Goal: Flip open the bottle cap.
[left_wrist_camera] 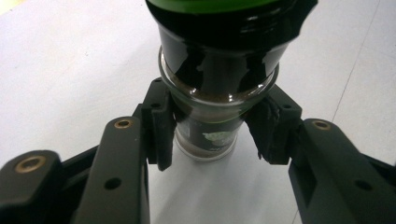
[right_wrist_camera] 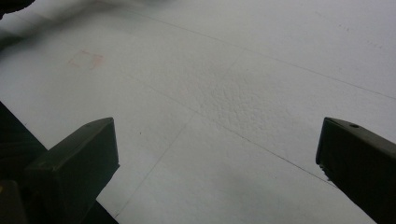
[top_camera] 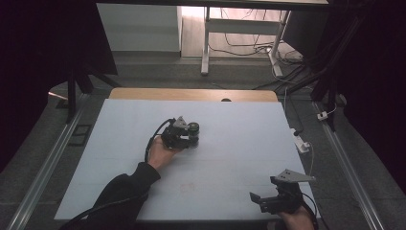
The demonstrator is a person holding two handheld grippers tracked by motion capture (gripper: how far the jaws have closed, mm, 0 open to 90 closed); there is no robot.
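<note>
In the high view my left gripper (top_camera: 187, 137) sits near the middle of the white table sheet (top_camera: 239, 139), held by a hand in a dark sleeve. It is shut on a small glass jar (top_camera: 193, 129) with dark contents and a green top. In the left gripper view, my left gripper (left_wrist_camera: 215, 126) has both black pads (left_wrist_camera: 159, 126) pressed against the sides of the jar (left_wrist_camera: 217, 70). My right gripper (top_camera: 261, 200) rests at the sheet's front right corner. In the right gripper view, my right gripper (right_wrist_camera: 217, 140) stands open over bare sheet, with nothing between the jaws.
A wooden table edge (top_camera: 191, 94) runs along the back of the sheet. A white power strip (top_camera: 300, 142) with its cable lies just off the right side. Metal rails flank the table, with desk legs and floor cables beyond.
</note>
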